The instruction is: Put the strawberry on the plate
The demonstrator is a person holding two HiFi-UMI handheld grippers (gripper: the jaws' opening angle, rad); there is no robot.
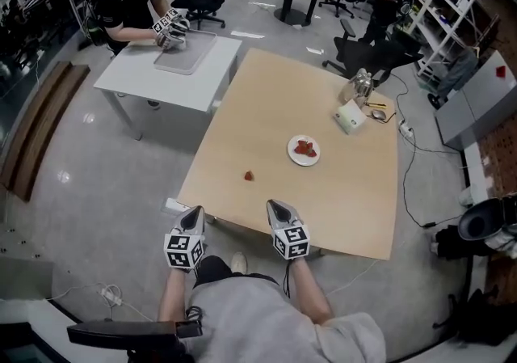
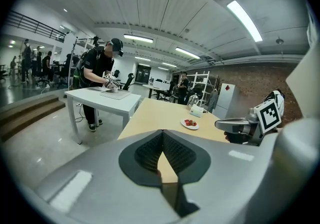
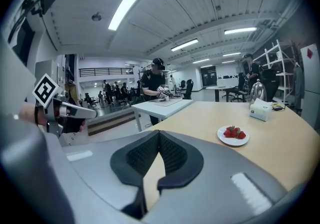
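- Leftmost, the left gripper (image 1: pixel 194 211) hovers at the near edge of the wooden table (image 1: pixel 347 216). Its jaws are together with nothing between them, as its own view (image 2: pixel 162 133) shows.
- Ahead of it and to its right, the loose strawberry (image 1: pixel 249 176) lies on the bare tabletop, roughly between the two grippers and farther out. It is too small here to tell which way its long axis runs.
- Next, the right gripper (image 1: pixel 279 206) has its jaws pressed together and empty (image 3: pixel 159 133). I judge it the nearer of the two to the loose strawberry, which lies ahead and slightly to its left, so it would have to part its jaws first.
- Farther right and beyond, the white plate (image 1: pixel 314 158) already carries a few strawberries and stands well apart from the loose one.
- Rightmost, a white tissue box (image 1: pixel 350 118) and a glass kettle (image 1: pixel 358 85) stand near the far edge.
- No brand or writing can be read; the cubes on the grippers bear only black-and-white square markers.
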